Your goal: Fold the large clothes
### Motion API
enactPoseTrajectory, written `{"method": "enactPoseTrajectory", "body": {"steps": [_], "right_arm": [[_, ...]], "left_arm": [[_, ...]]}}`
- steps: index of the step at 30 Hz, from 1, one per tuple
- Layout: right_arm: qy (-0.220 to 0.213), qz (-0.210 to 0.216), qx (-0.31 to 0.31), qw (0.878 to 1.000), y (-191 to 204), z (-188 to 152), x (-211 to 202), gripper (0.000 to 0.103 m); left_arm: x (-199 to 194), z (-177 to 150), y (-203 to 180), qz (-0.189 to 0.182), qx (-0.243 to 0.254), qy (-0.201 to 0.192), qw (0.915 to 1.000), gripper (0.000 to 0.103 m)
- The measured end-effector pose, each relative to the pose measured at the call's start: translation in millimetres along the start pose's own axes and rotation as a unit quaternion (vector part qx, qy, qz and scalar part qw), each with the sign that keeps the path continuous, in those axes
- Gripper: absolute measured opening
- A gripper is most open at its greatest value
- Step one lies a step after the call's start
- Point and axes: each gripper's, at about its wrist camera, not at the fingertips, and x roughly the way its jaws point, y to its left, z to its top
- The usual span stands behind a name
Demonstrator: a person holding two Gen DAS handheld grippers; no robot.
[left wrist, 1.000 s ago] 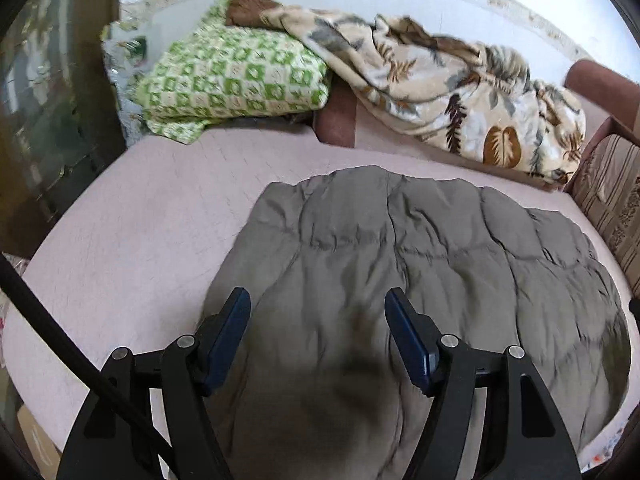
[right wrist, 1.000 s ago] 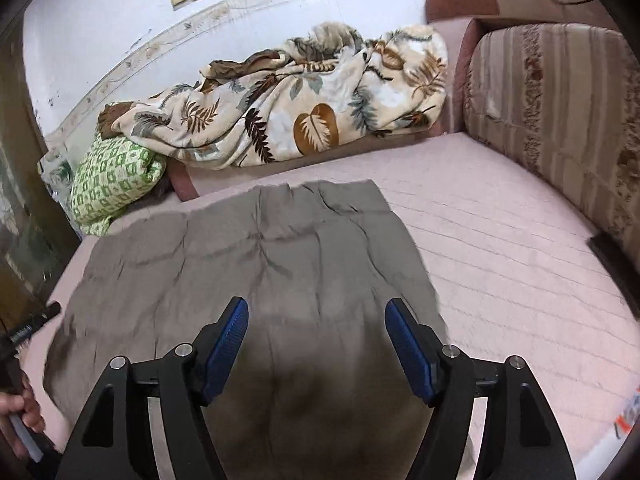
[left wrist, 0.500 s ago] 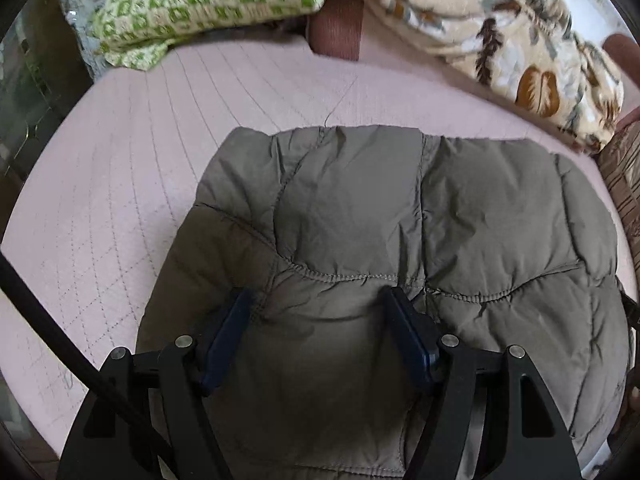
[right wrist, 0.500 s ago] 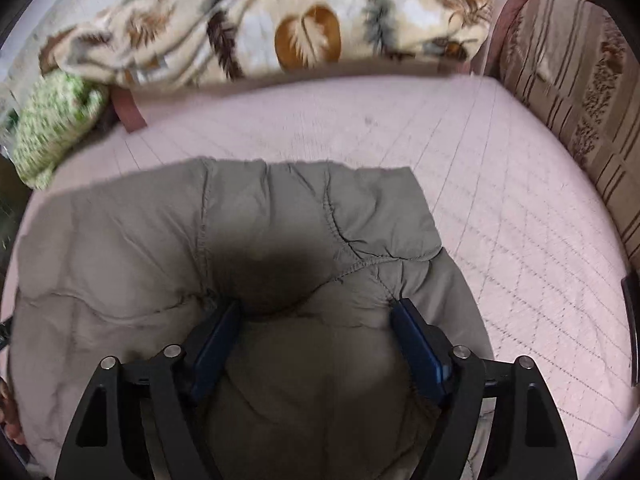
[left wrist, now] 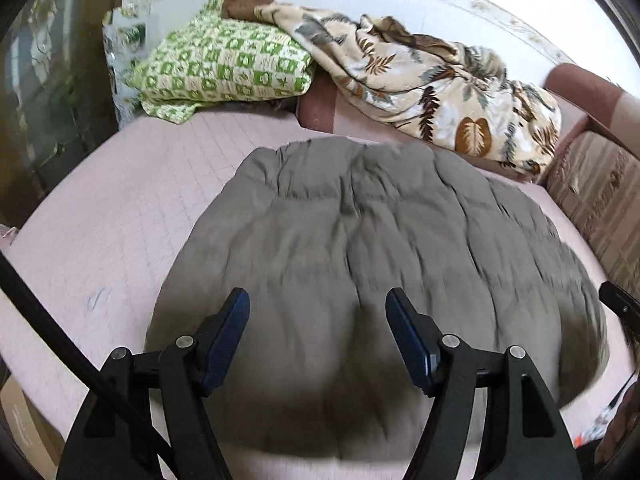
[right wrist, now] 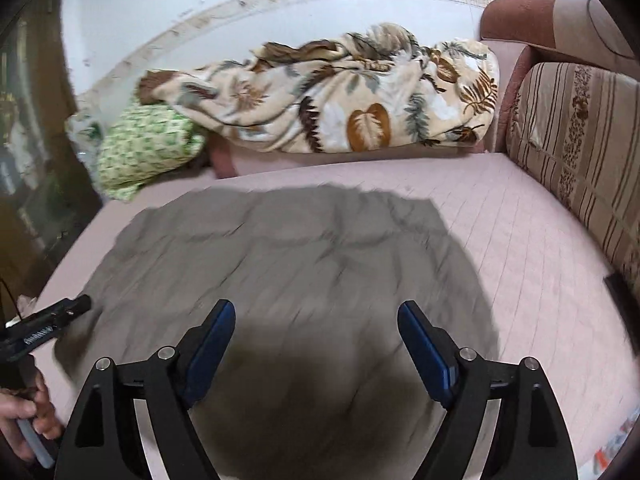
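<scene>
The grey-green quilted padded jacket (left wrist: 360, 248) lies flat on the pink quilted bed (left wrist: 120, 216). The left gripper (left wrist: 318, 320) and right gripper (right wrist: 316, 332), its jaws just widened, hover above it, both empty.

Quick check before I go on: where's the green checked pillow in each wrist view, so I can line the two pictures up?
Left wrist view: the green checked pillow lies upper left, at the back of the pink bed, its right end under the leaf-print blanket.
Right wrist view: the pillow sits at the left edge, mid-height, blurred, left of the blanket.
Shared landmark: the leaf-print blanket along the wall behind the grey quilted garment.
</scene>
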Motion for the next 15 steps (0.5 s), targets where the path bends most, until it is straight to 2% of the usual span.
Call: {"method": "enactPoseTrajectory", "body": {"steps": [5, 7, 11, 15], "right_arm": [[-0.007, 0.015, 0.003, 1.000, 13, -44, -18, 0.087], [-0.008, 0.017, -0.004, 1.000, 15, -55, -20, 0.087], [0.020, 0.010, -0.013, 1.000, 21, -65, -12, 0.087], [0.023, 0.004, -0.030, 0.999, 27, -68, -4, 0.087]], "left_arm": [[-24, -37, -15, 0.011, 0.029, -0.019, 0.9993, 0.070], [-27, -46, -20, 0.001, 0.040, -0.024, 0.9989, 0.077], [-17, -51, -22, 0.001, 0.034, -0.011, 0.9993, 0.078], [-11, -53, -24, 0.009, 0.041, -0.023, 0.9989, 0.080]]}}
